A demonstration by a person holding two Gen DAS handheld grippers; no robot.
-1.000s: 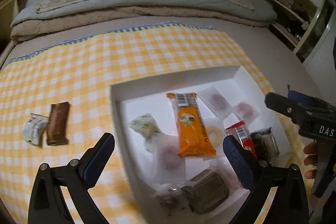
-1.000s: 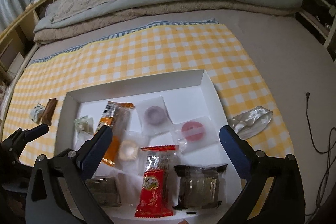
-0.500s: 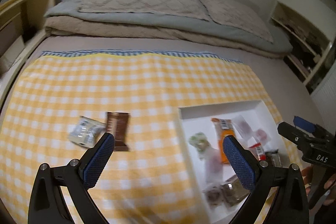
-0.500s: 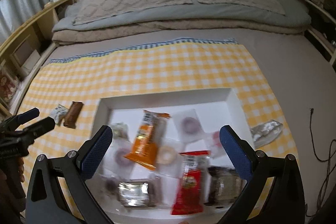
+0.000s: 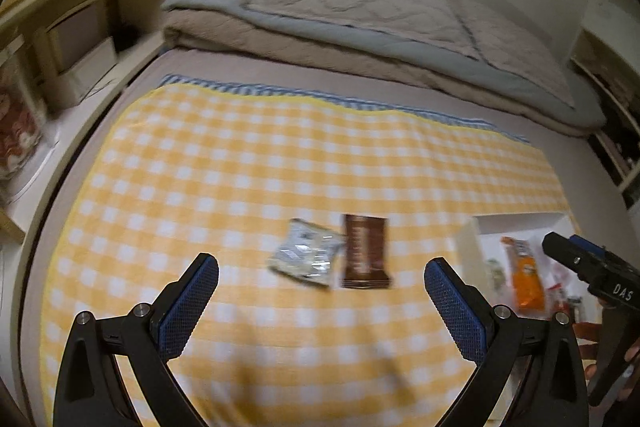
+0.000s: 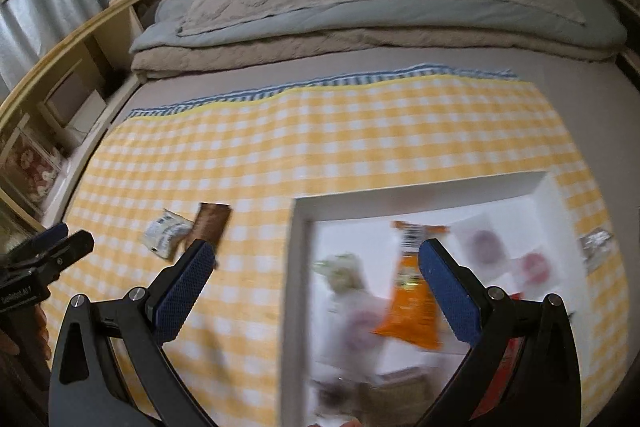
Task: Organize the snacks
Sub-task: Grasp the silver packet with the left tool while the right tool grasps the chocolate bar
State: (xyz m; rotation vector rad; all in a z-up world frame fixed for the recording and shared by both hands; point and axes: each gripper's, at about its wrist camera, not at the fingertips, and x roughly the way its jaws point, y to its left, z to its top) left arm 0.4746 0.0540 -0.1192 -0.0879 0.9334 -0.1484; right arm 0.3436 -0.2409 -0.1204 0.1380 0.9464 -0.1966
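Note:
A brown snack bar (image 5: 365, 251) and a silvery white packet (image 5: 305, 259) lie side by side on the yellow checked cloth (image 5: 248, 171). My left gripper (image 5: 320, 291) is open and empty, hovering just short of them. A white box (image 6: 298, 267) holds an orange packet (image 6: 410, 299), a green-white packet (image 6: 340, 271) and several clear wrapped sweets. My right gripper (image 6: 312, 279) is open and empty over the box's left wall. The bar (image 6: 211, 225) and the packet (image 6: 164, 234) also show in the right wrist view.
The cloth lies on a bed with folded blankets and pillows (image 5: 360, 15) at the far end. A wooden shelf unit (image 5: 72, 39) runs along the left. A crumpled clear wrapper (image 6: 598, 241) lies right of the box.
Both grippers have swung left. The left gripper now faces the brown bar and white packet instead of the box. The right gripper has moved from over the box's middle to its left wall.

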